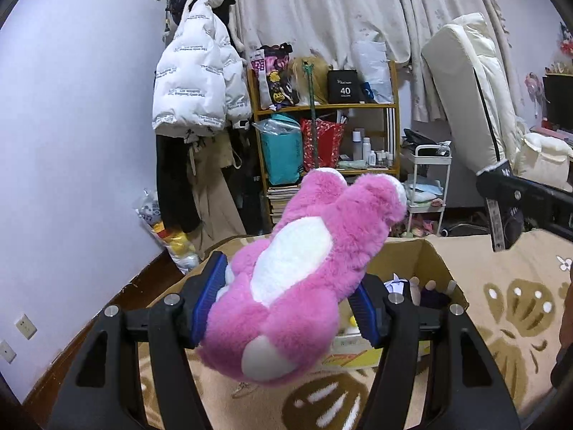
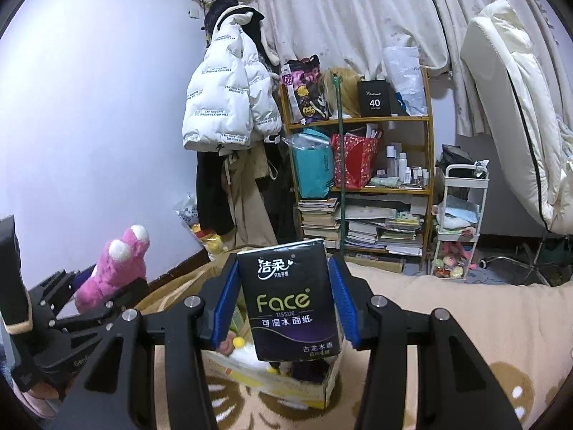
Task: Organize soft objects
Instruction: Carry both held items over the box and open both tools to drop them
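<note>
Our left gripper point(image 1: 286, 297) has its blue-padded jaws closed on a pink plush toy point(image 1: 304, 272), pinching its body from both sides, white belly up and the white-tipped limbs pointing away from us, held in the air above the near edge of an open cardboard box point(image 1: 433, 261). Our right gripper point(image 2: 284, 301) clamps a black tissue pack point(image 2: 290, 297) marked "Face" upright between its pads, likewise lifted over the box point(image 2: 322, 387). The box sits on a beige blanket point(image 1: 501, 304) with a brown floral pattern and already holds several soft things, white, yellow and dark purple, which we cannot identify further. Beyond it stand a wooden shelf point(image 1: 358, 107) crammed with bags, bottles and books, a white puffer jacket point(image 1: 197, 82) hanging against the lilac wall, and pale curtains point(image 1: 322, 10).
</note>
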